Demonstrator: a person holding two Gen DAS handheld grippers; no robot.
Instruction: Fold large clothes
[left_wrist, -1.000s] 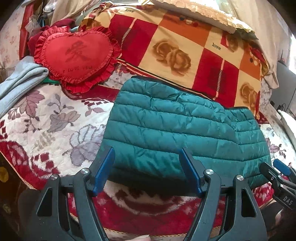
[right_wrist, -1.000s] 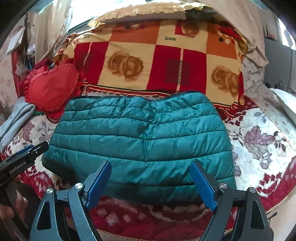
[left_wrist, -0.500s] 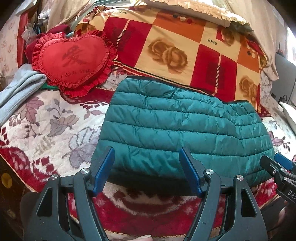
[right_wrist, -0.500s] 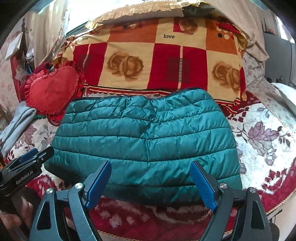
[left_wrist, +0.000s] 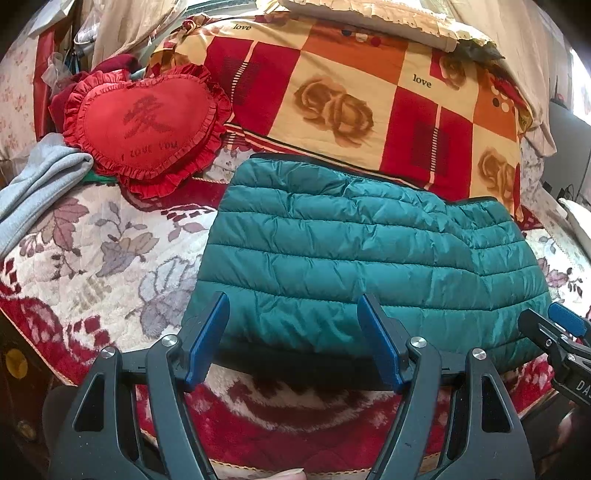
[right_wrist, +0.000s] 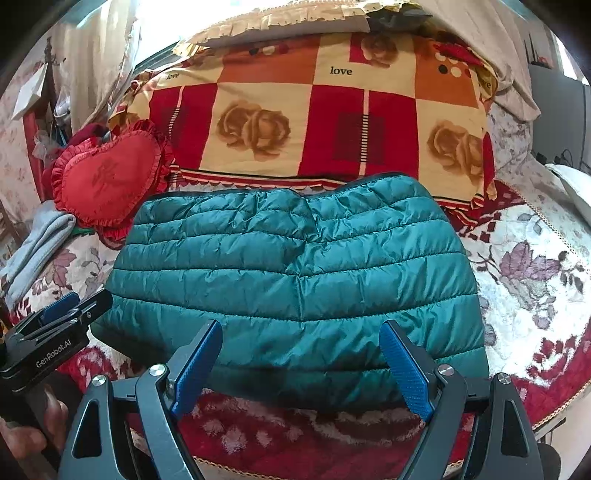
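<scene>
1. Left gripper (left_wrist: 293, 338): jaws spread wide and holding nothing, poised at the near edge of the jacket's left half. It appears placed to take that edge or to press it flat.
2. Right gripper (right_wrist: 301, 363): likewise wide open and empty, level with the near edge of the right half. The paired stance suggests a two-handed lift, so that a bulky piece folds evenly.
3. Green quilted jacket (right_wrist: 295, 280): lies on the bed as a compact rectangle, seemingly folded already, with its long edge toward the grippers. Its puffy filling probably springs back, which would explain a grip at both ends.
4. Floral bedspread (left_wrist: 92, 251): carries the jacket, with bare surface at either side that leaves room for a further fold.
5. Red heart cushion (left_wrist: 147, 125) and grey garment (left_wrist: 40, 177): set off to the far left, apart from the jacket.
6. Checked rose-print quilt (right_wrist: 332, 129): heaped just behind the jacket's far edge.
</scene>
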